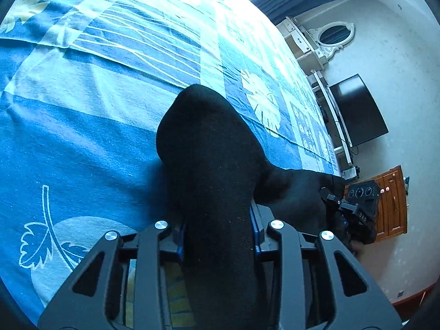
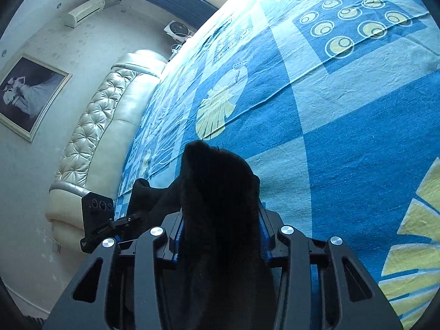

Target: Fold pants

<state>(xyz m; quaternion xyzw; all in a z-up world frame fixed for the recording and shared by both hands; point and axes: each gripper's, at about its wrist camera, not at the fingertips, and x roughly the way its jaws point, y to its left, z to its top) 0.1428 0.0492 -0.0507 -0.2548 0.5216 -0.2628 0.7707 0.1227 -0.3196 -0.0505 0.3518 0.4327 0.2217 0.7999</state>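
The black pants (image 1: 211,148) hang bunched between the fingers of my left gripper (image 1: 218,233), which is shut on them above the blue patterned bedspread (image 1: 82,137). The cloth stretches right to my other gripper (image 1: 354,209), seen there at the edge. In the right wrist view my right gripper (image 2: 220,236) is shut on the black pants (image 2: 220,181) too, and the cloth runs left to the left gripper (image 2: 110,225). The fingertips of both are hidden under the fabric.
The bed's blue bedspread (image 2: 330,137) with leaf and circle prints fills both views. A cream tufted headboard (image 2: 96,115) stands at one side. A dark TV (image 1: 357,110), a white stand and a wooden cabinet (image 1: 390,203) line the wall at the other.
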